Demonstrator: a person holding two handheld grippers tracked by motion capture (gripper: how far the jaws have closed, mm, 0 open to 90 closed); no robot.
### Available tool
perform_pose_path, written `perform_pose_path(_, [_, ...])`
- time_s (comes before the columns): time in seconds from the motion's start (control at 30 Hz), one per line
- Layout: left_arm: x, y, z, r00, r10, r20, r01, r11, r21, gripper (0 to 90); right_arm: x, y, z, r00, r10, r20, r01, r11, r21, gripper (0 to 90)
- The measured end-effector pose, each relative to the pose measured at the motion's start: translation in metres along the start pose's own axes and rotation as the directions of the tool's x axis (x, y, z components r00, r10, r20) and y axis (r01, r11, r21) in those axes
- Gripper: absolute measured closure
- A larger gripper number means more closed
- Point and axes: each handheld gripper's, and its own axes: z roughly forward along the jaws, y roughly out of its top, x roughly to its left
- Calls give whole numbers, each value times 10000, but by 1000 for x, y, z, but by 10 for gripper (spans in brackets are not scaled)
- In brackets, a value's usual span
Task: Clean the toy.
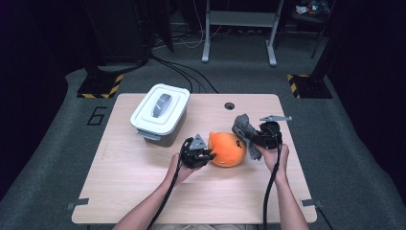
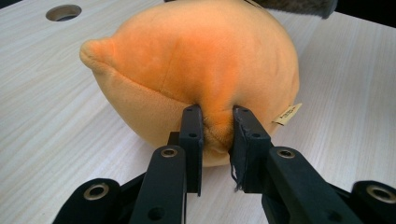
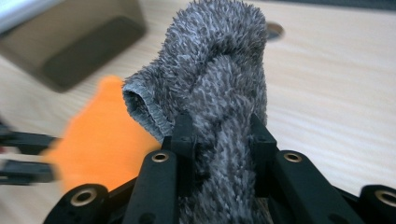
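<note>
Near the table's middle, left gripper pinches the orange plush, its tag visible close-up; right gripper clamps a grey sock.

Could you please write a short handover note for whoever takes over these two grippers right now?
Left gripper: shut, pinching a fold of the orange plush toy, which rests on the table.
Right gripper: shut on the grey fuzzy cloth, held just right of the toy.
White lidded bin: closed, at the table's far left.
Done: both things gripped.
Left: probably bring cloth and toy together or put them away; the bin's lid is not yet off.
</note>
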Motion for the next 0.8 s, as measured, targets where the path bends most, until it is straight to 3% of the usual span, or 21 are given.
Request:
perform_pose_path(0.03, [0,2,0,10000,-67,-22,67,10000,0,755,14,7,-4,9992,-342,-192,339,9993,-159,703])
perform_pose_path(0.2, [0,5,2,9997,-253,-33,253,9997,32,755,43,13,-2,9937,-975,-559,961,9950,-268,703])
perform_pose_path(0.3, [0,6,3,9994,-338,-26,338,9994,7,754,53,13,3,9905,-1211,-650,1201,9926,-195,703])
perform_pose_path(0.4, [0,6,2,9993,-379,-55,379,9993,31,755,66,10,17,9859,-1483,-772,1503,9884,206,702])
perform_pose_path(0.53, [2,6,3,9986,-511,-97,512,9986,115,755,69,4,27,9858,-1539,-669,1569,9868,408,702])
perform_pose_path(0.8, [2,5,3,9978,-666,-12,665,9978,-33,755,62,1,24,9859,-1634,-366,1648,9855,406,702])
